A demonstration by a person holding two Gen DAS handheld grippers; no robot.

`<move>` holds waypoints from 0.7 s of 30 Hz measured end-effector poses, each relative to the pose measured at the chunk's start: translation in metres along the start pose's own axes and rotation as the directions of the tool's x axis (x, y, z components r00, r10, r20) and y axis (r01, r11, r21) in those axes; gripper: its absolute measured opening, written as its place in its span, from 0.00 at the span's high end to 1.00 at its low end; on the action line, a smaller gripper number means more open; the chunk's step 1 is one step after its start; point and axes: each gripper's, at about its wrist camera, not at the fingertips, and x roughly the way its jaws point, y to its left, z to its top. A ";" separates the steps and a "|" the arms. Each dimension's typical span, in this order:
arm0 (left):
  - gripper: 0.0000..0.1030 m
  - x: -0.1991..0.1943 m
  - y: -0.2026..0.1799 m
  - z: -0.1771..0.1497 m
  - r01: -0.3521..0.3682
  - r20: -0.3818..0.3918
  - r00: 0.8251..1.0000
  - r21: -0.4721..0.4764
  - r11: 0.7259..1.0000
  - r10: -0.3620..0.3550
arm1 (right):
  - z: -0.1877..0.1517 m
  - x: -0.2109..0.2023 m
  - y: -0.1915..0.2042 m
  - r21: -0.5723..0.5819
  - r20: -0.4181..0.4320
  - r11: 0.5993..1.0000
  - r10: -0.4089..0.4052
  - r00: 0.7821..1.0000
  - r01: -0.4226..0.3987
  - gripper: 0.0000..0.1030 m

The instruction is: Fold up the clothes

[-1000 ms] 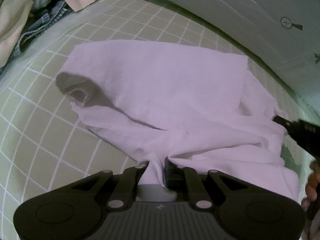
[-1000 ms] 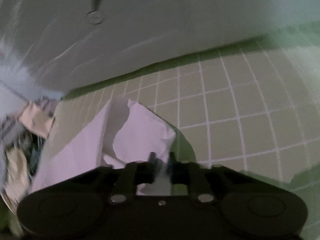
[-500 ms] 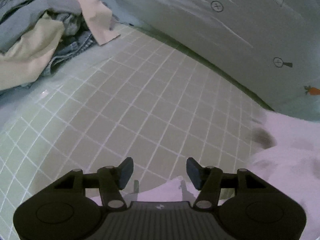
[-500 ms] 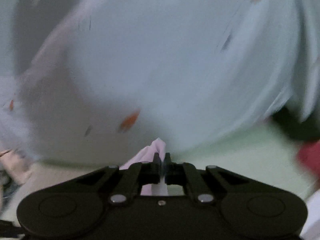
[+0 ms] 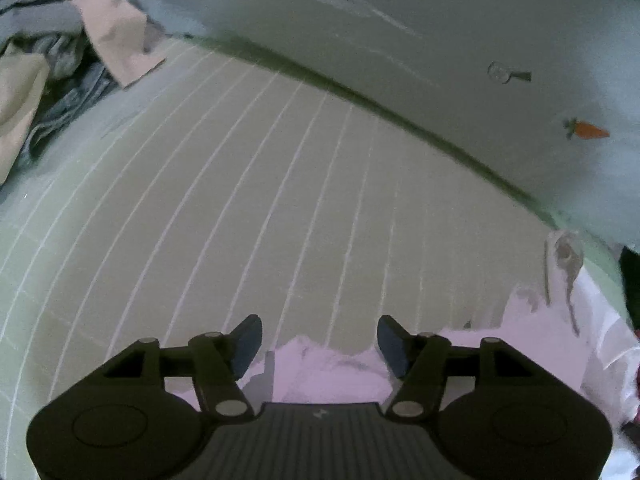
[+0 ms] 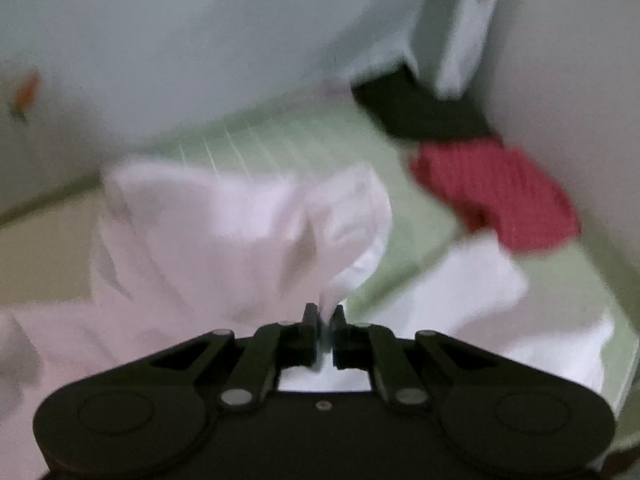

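Observation:
A pale pink-white garment [image 6: 208,232] lies bunched on the green gridded mat [image 5: 240,200]. My right gripper [image 6: 323,320] is shut on a fold of this garment and holds it up, the cloth trailing left and away. The right wrist view is blurred. In the left wrist view the same garment [image 5: 332,372] shows under and to the right of my left gripper [image 5: 318,340], which is open and empty, its fingers [image 5: 248,340] wide apart just above the cloth's edge.
A pile of unfolded clothes, grey, denim and beige [image 5: 48,80], sits at the mat's far left. A red garment [image 6: 500,188], a dark one [image 6: 420,112] and a white folded one [image 6: 480,292] lie to the right. A pale wall with a carrot sticker [image 5: 588,130] borders the mat.
My left gripper has let go of the garment and opened wide. My right gripper, still shut on the cloth, has swung it quickly to the right toward the red and white garments.

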 end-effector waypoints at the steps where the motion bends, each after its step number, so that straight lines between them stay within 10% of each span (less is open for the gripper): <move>1: 0.35 0.000 -0.001 0.005 0.009 0.006 1.000 -0.002 1.000 -0.009 | -0.006 0.009 -0.003 0.031 -0.030 0.999 0.011 0.999 -0.011 0.91; 9: 0.34 0.028 -0.040 0.030 0.134 -0.101 0.988 0.139 0.981 -0.121 | -0.029 0.030 -0.016 0.166 -0.091 0.985 0.070 0.993 -0.054 0.88; 21: 0.34 0.018 -0.075 -0.025 0.243 -0.165 0.965 0.289 0.926 -0.202 | -0.034 0.030 -0.024 0.191 -0.080 0.979 0.085 0.993 -0.068 0.77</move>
